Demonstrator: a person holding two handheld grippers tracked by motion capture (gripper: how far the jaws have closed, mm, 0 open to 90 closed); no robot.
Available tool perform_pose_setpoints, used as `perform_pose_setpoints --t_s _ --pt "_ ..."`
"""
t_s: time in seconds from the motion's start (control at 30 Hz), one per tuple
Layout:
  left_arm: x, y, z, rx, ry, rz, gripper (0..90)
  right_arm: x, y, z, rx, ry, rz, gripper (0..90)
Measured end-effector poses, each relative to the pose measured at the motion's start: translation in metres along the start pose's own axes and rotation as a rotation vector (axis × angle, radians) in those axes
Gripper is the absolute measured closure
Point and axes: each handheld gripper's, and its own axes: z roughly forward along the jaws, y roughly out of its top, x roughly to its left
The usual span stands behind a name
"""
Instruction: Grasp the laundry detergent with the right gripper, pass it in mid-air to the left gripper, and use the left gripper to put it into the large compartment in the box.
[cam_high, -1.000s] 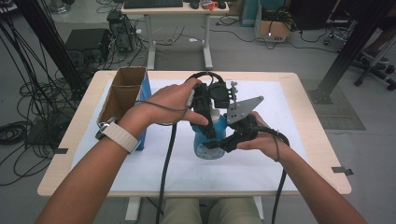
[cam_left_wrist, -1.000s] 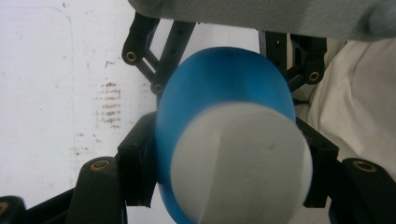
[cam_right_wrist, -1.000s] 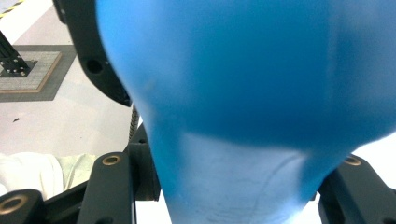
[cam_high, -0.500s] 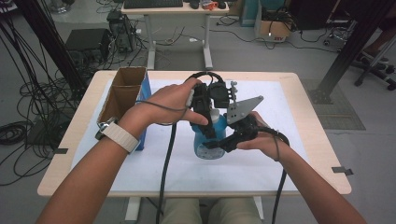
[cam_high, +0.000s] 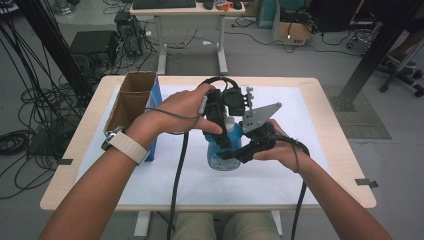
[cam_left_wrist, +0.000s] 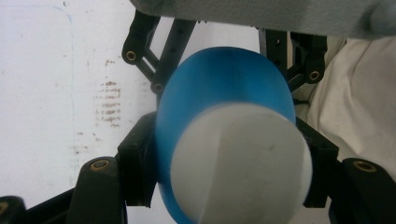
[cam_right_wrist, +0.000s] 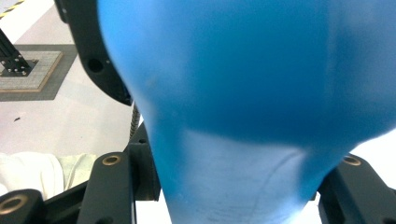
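1. Nearest the person, the right gripper (cam_high: 235, 152) has its jaws closed against the lower body of the blue bottle (cam_high: 222, 150), holding it upright above the white mat (cam_high: 310, 130) at the middle of the table (cam_high: 340, 150). In the right gripper view the blue wall (cam_right_wrist: 261, 93) presses between both black jaws, so this hold looks firm.
2. Just beyond it, the left gripper (cam_high: 220, 117) comes down on the bottle's top. In the left gripper view its jaws sit closed against the white cap (cam_left_wrist: 240, 163), one on each side, with the blue shoulder (cam_left_wrist: 224, 79) behind.
3. My reading is that the cap is being twisted off, or on, while the other tool steadies the body.
4. Risks from here: the cap is smooth and round, so the jaws may slip around it rather than turn it. If the lower hold is too light, the whole bottle could spin with the cap. Squeezing harder on a soft plastic body could push liquid out once the cap loosens. I cannot tell whether the bottle rests on the mat or hangs above it; if it hangs, a slip drops it.
5. Farther left, an open cardboard box (cam_high: 132, 97) stands near the table's edge, well apart from the work.
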Motion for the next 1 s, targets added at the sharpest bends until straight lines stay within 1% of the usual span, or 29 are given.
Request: perform_pose_setpoints --t_s 0.23,0.37,0.4,0.43,0.47,0.5,0.53,0.57,0.7,0.77,0.87,1.0 --pt "0.0001 -0.0003 0.0002 -0.007 0.003 0.001 37.2 -0.0002 -0.0002 -0.0001 -0.002 -0.001 -0.001 42.8" --pt "0.0001 0.0000 -0.0002 -0.001 -0.001 -0.001 37.1 -0.0001 0.0000 0.0001 -0.002 -0.001 -0.001 42.8" --pt "0.0005 0.0000 -0.0002 0.002 -0.007 0.003 37.2 0.0000 0.0001 0.0001 -0.002 0.000 0.000 42.7" --pt "0.0006 -0.0001 -0.0008 0.007 -0.001 0.009 37.2 0.0001 0.0002 0.0001 -0.002 -0.001 0.001 42.8" --pt "-0.0003 -0.0004 -0.0006 0.002 0.001 -0.002 37.2 0.0000 0.0002 0.0001 -0.002 0.000 -0.001 42.8" --pt "-0.0003 -0.0005 -0.0006 0.002 0.001 -0.003 37.2 0.0000 0.0003 0.0001 -0.002 0.001 0.000 42.7" --pt "0.0004 -0.0005 -0.0004 -0.003 0.002 0.009 37.2 0.0001 0.0003 0.0001 -0.003 0.000 0.000 42.7" --pt "0.0005 -0.0004 -0.0002 -0.003 0.000 0.010 37.2 -0.0001 0.0003 0.0003 -0.004 0.001 -0.003 42.8" --pt "-0.0003 -0.0003 -0.0006 0.003 0.000 -0.002 37.1 0.0001 0.0003 0.0001 -0.002 0.001 0.000 42.7" --pt "0.0012 0.0000 -0.0007 0.008 -0.007 0.011 37.1 0.0001 0.0002 0.0001 -0.002 0.000 0.001 42.8" --pt "0.0002 -0.0005 -0.0004 0.002 0.001 -0.001 37.2 -0.0001 0.0003 0.0002 -0.002 0.000 0.001 42.7" --pt "0.0002 -0.0011 -0.0002 -0.006 0.002 -0.005 37.1 -0.0004 0.0004 0.0001 -0.001 0.000 0.001 42.7"
